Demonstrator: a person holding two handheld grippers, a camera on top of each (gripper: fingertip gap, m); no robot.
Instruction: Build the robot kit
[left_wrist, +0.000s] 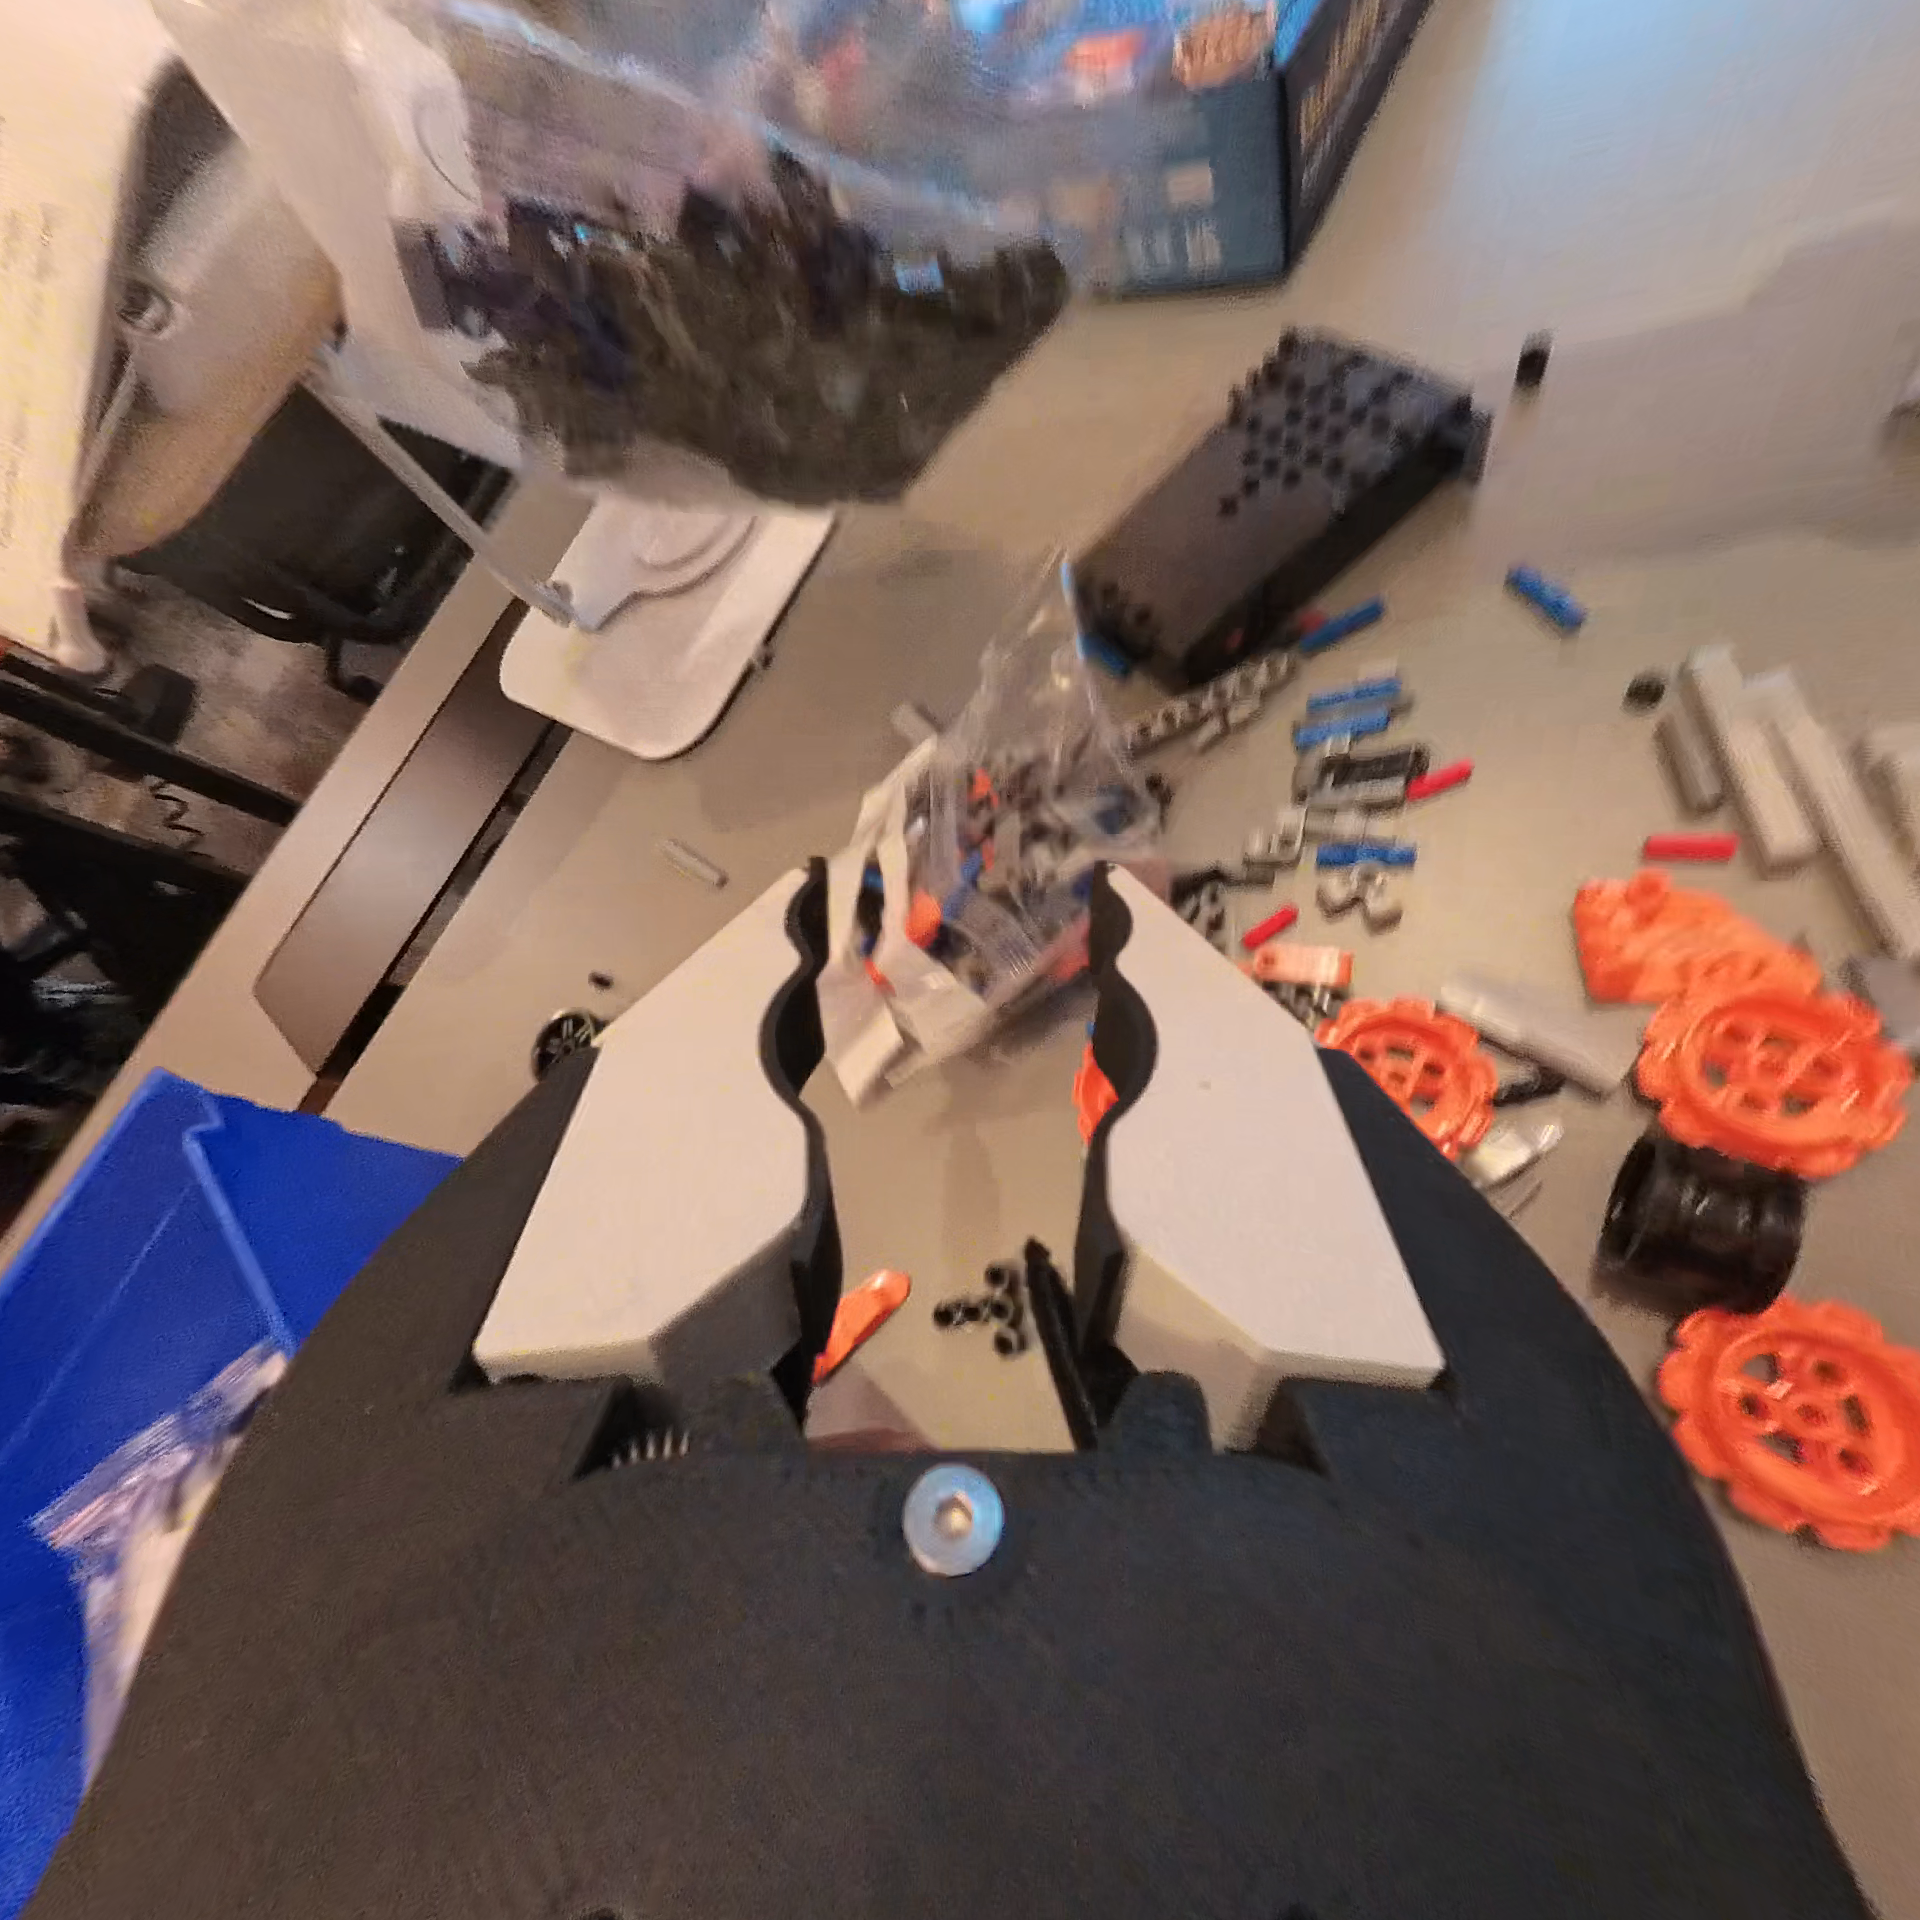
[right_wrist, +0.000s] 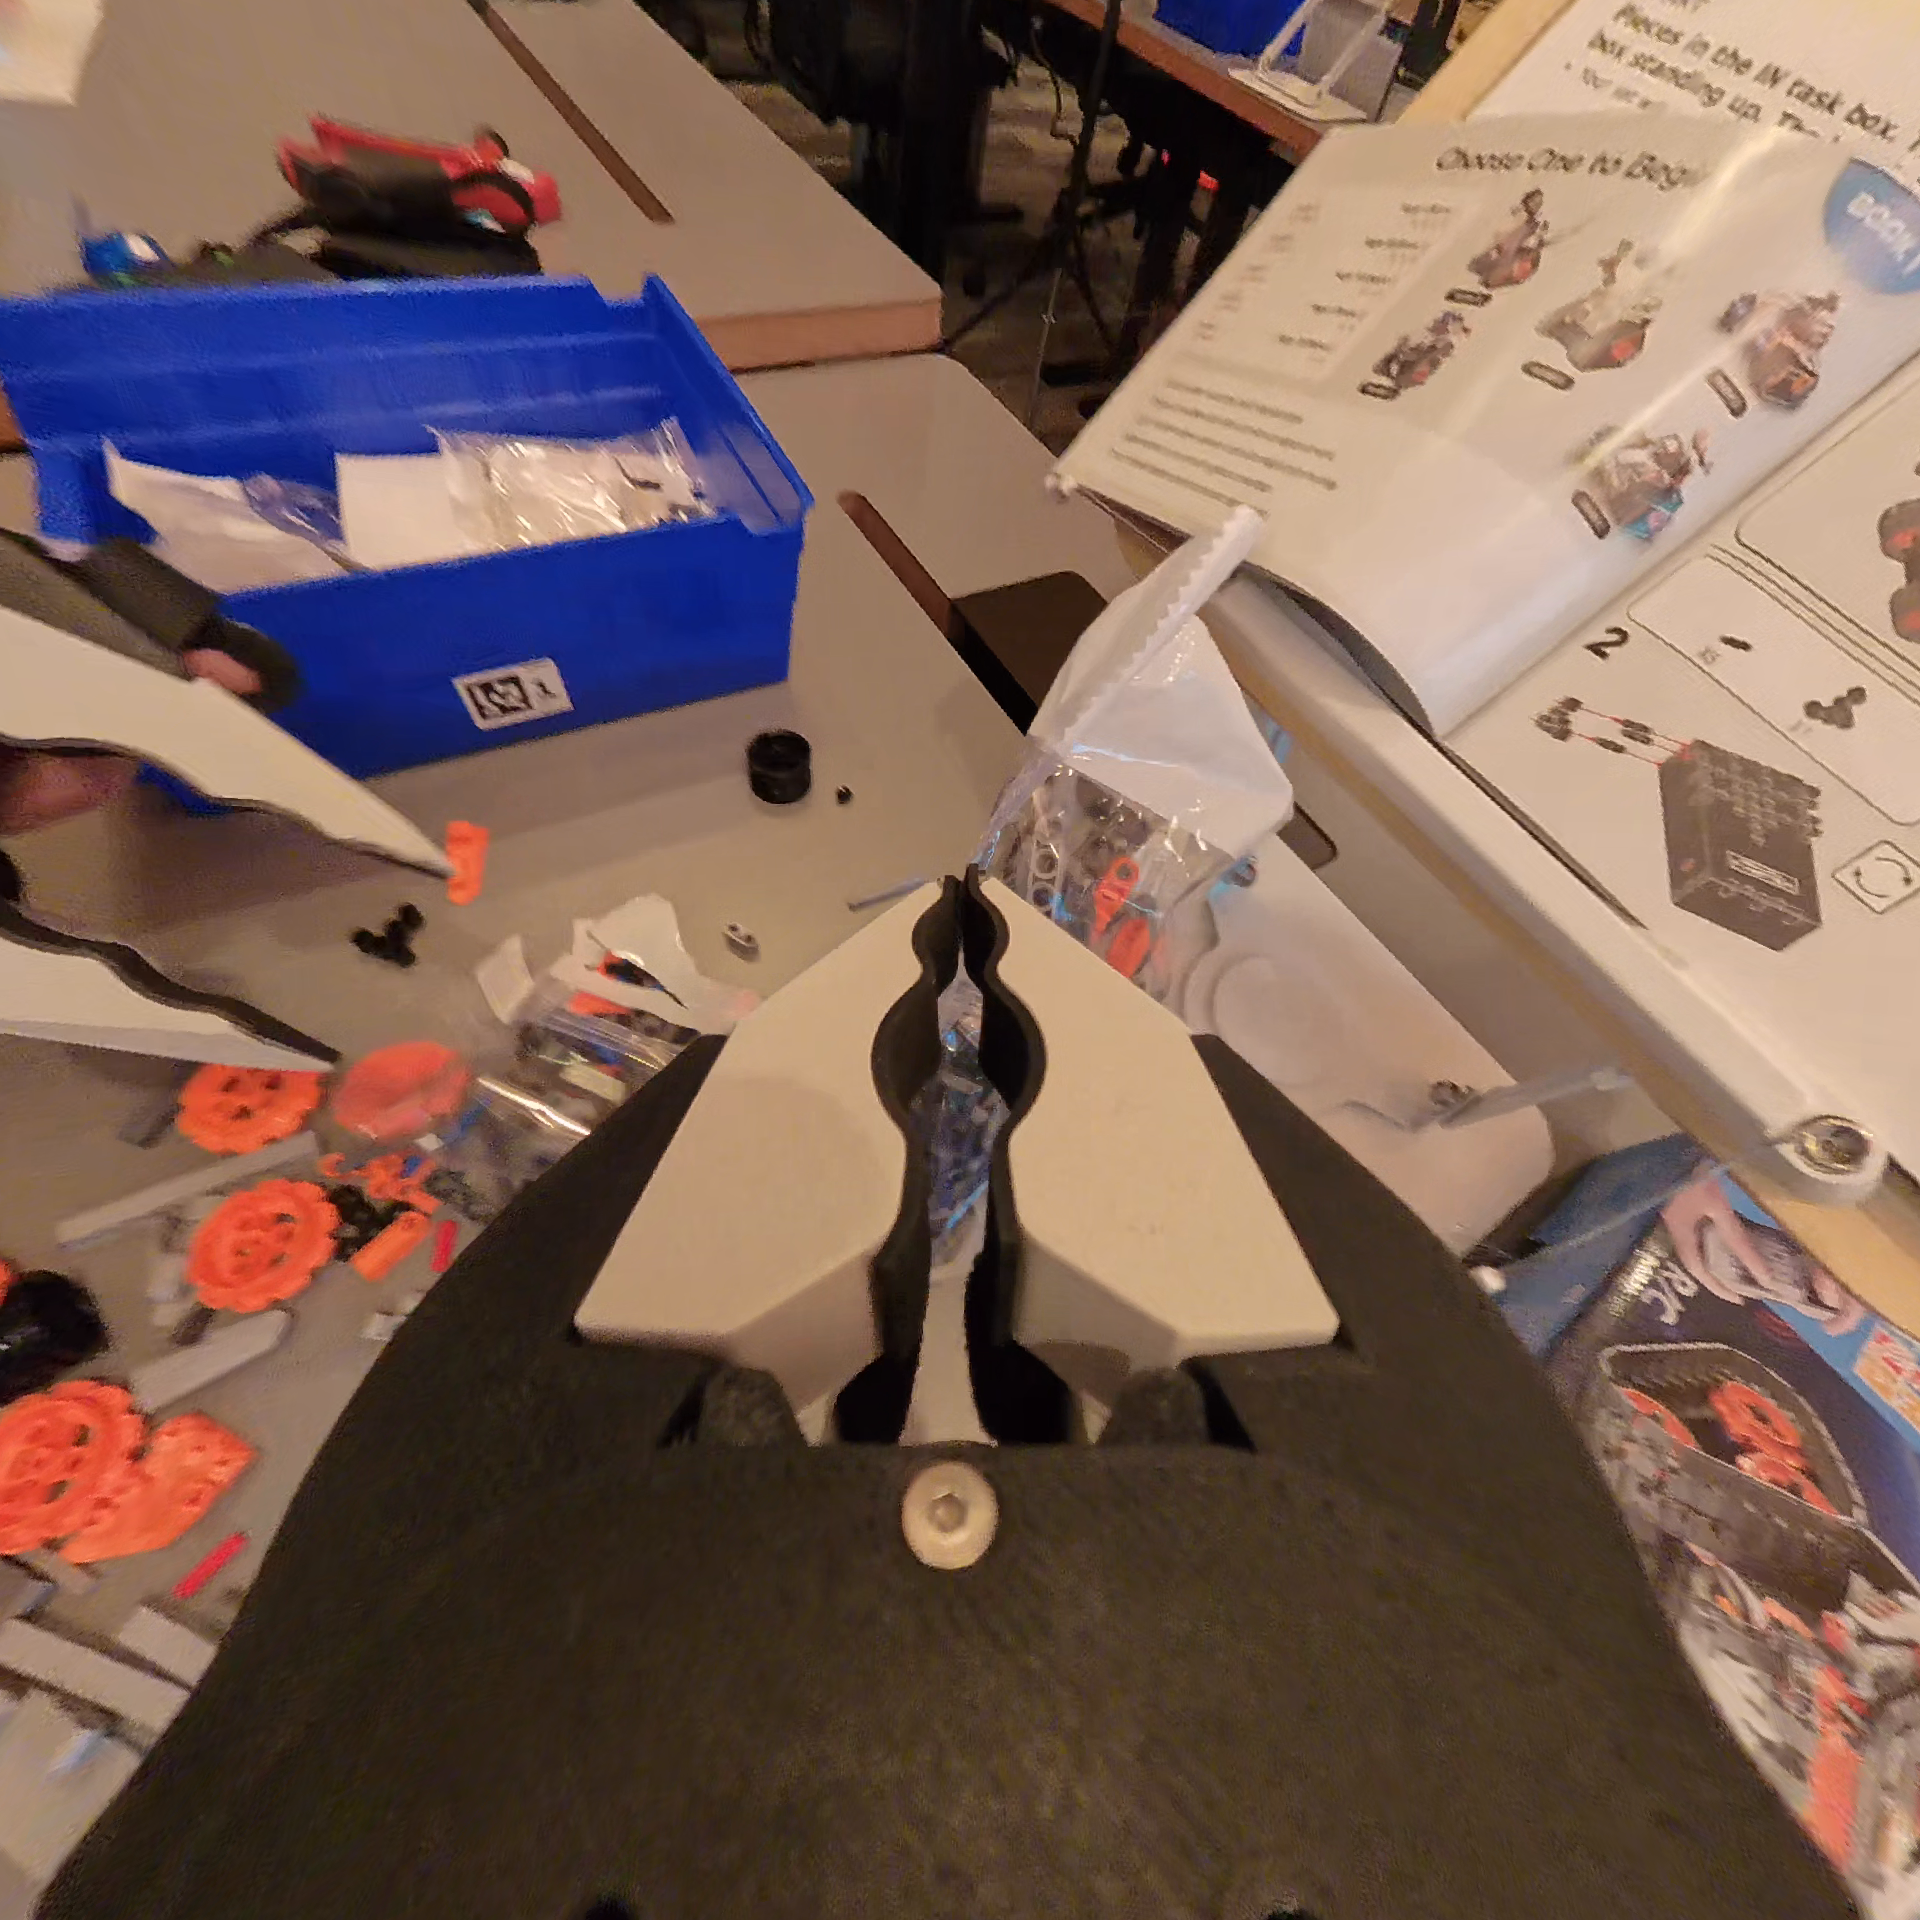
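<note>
Right wrist view: right gripper (right_wrist: 961, 883) pinches one clear parts bag (right_wrist: 1122, 821); left gripper (left_wrist: 961, 883) gapes wide over three orange wheels (left_wrist: 1771, 1081).

The right gripper (right_wrist: 958, 883) has its jaws pinched together on a clear plastic bag of small parts (right_wrist: 1127, 790), which hangs lifted off the grey table (right_wrist: 644, 800); orange, black and blue pieces fill its lower part and its serrated top edge points up. The left gripper (left_wrist: 961, 883) holds nothing, its jaws apart above a second clear bag of parts (left_wrist: 997, 862) lying on the table among loose orange gear wheels (left_wrist: 1766, 1070).
</note>
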